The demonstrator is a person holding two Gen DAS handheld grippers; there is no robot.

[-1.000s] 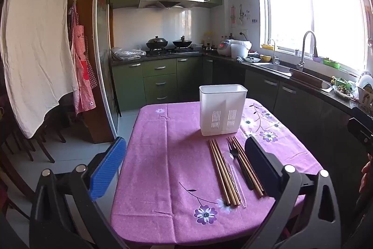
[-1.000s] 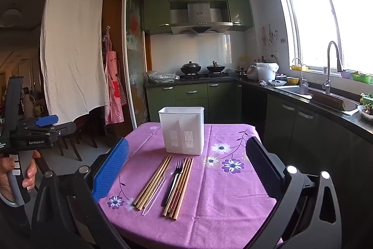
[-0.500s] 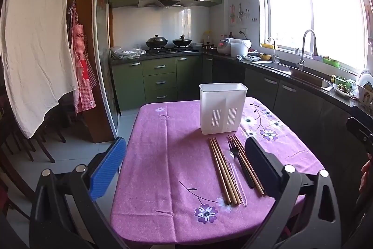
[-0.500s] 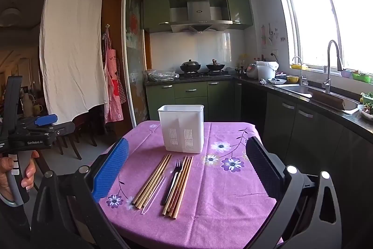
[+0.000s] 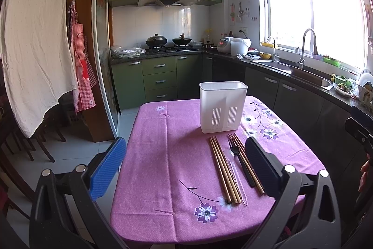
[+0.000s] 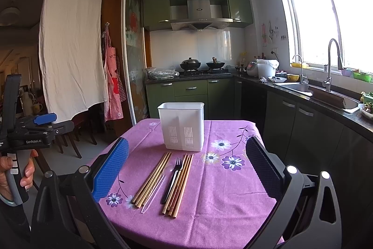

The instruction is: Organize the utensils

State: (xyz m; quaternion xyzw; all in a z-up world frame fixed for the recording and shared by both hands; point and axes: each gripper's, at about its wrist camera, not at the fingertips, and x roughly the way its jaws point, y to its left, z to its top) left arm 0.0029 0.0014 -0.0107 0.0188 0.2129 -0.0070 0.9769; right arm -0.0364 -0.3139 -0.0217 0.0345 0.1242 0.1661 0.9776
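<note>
A white slotted utensil holder (image 5: 223, 106) (image 6: 182, 126) stands upright on a purple flowered tablecloth (image 5: 167, 155) (image 6: 221, 190). In front of it lie two bundles of wooden chopsticks (image 5: 222, 169) (image 6: 152, 177), a black fork (image 5: 240, 161) (image 6: 173, 176) and a clear plastic spoon (image 5: 230, 162) (image 6: 160, 181). My left gripper (image 5: 184, 165) is open and empty, above the table's near edge, left of the utensils. My right gripper (image 6: 186, 167) is open and empty, framing the utensils from above the near edge.
Green kitchen cabinets with a stove and pots (image 5: 156, 41) stand behind the table. A counter with sink and tap (image 5: 303, 62) runs along the right. A white cloth (image 5: 35, 39) and apron hang at left. Chairs (image 6: 70, 141) stand left of the table.
Both grippers have drifted very slightly; the holder sits a touch higher in the left wrist view. Nothing was grasped or moved.
</note>
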